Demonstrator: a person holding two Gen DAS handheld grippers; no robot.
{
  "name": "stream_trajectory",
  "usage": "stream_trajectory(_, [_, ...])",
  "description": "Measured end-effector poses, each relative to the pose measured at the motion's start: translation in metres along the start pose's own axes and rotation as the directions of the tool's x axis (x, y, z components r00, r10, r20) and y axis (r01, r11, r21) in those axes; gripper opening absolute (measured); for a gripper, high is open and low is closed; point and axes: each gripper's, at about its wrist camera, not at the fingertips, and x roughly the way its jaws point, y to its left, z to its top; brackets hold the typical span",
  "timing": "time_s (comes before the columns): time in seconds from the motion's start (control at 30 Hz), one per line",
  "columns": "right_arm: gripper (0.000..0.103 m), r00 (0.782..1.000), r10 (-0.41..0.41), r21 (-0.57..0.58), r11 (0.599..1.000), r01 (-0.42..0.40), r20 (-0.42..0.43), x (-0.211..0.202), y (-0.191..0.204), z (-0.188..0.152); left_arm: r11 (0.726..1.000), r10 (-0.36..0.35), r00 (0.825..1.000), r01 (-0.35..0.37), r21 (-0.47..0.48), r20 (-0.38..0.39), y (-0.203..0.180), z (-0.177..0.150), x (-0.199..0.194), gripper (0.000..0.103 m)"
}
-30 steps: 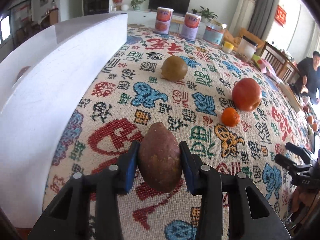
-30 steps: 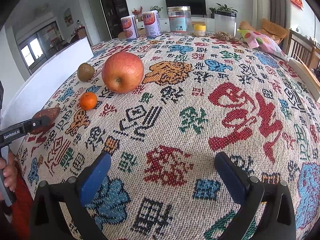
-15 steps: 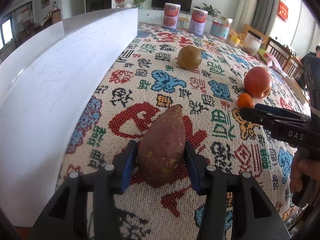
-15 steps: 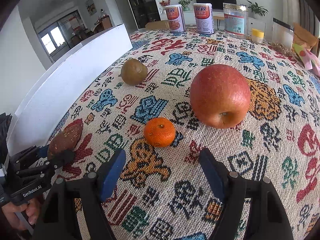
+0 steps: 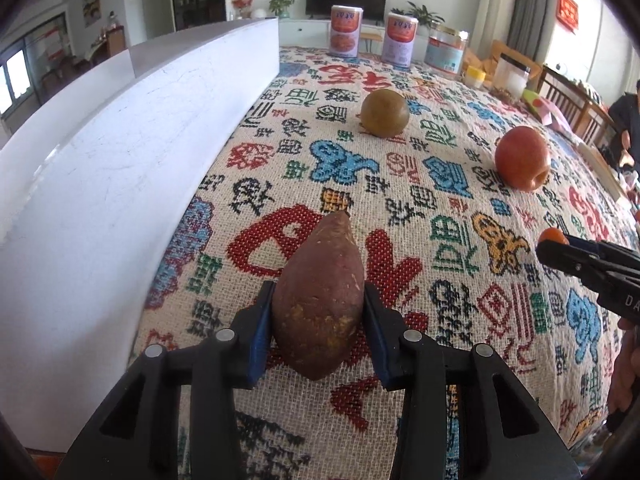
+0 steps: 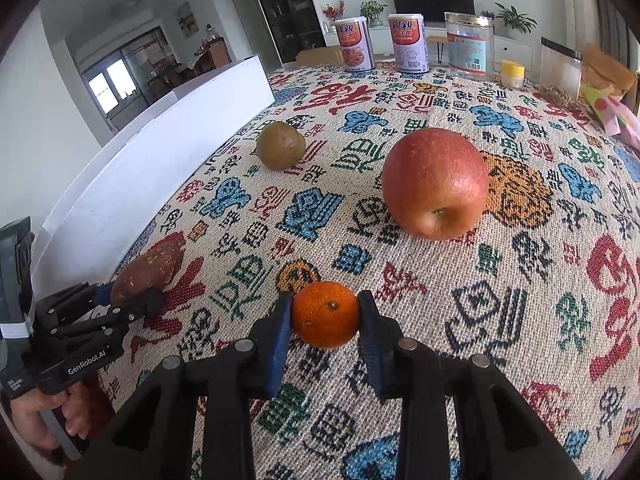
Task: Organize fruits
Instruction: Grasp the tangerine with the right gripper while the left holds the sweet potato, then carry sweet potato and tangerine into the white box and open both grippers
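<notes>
Bracketing tangerine (image 6: 325, 314): right gripper (image 6: 325, 322), seemingly touching.

walls white | TV (image 6: 432, 0) on far wall | window (image 6: 114, 84) left, daylight

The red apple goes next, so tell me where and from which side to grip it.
Grip the round red apple across its widest middle, fingers on its left and right flanks, coming in level from the near side. It lies tipped, its dimpled end facing the right wrist camera, so the smooth sides give the surest seat. The brown-green round fruit stands well clear on its left.
</notes>
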Motion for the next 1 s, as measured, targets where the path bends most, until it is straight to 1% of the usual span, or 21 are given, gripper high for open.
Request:
stream_trajectory(0.1, [0.033, 1.0, -0.003, 0.006, 1.0, 0.003, 0.018, -0.017, -0.002, -0.017, 1.0, 0.007, 1.0, -0.007, 0.003, 0.007, -0.002, 0.0, -0.001, 0.042])
stream_trajectory(0.23, [0.033, 0.999, 0.01, 0.02, 1.0, -0.011, 0.052, -0.031, -0.002, -0.028, 1.0, 0.012, 1.0, -0.012, 0.013, 0.009, -0.004, 0.0, -0.001, 0.042])
stream_trajectory(0.47, [0.033, 0.998, 0.023, 0.027, 0.999, -0.025, 0.051, -0.031, 0.003, -0.034, 0.999, 0.03, 0.999, -0.031, 0.028, 0.026, -0.005, 0.001, -0.005, 0.042])
stream_trajectory(0.63, [0.033, 0.999, 0.037, 0.03, 0.999, -0.038, 0.039, -0.028, 0.005, -0.04, 0.999, 0.018, 1.0, -0.019, 0.028, 0.021, -0.005, 0.001, -0.004, 0.042])
stream_trajectory(0.8, [0.033, 0.998, 0.061, 0.045, 0.997, -0.062, 0.035, -0.028, 0.009, -0.047, 0.998, -0.058, 0.998, 0.058, -0.033, 0.017, 0.0, 0.004, -0.008, 0.042])
stream_trajectory(0.9, [0.033, 0.996, 0.082, 0.037, 0.996, -0.083, 0.021, -0.023, 0.017, -0.053, 0.994, -0.086, 0.996, 0.087, -0.065, 0.022, 0.003, 0.006, -0.014, 0.042])
stream_trajectory(1.0, [0.033, 0.995, 0.102, 0.02, 0.995, -0.102, 0.004, -0.018, 0.027, -0.054, 0.979, -0.158, 0.987, 0.161, -0.124, 0.03, 0.012, 0.01, -0.03, 0.042])
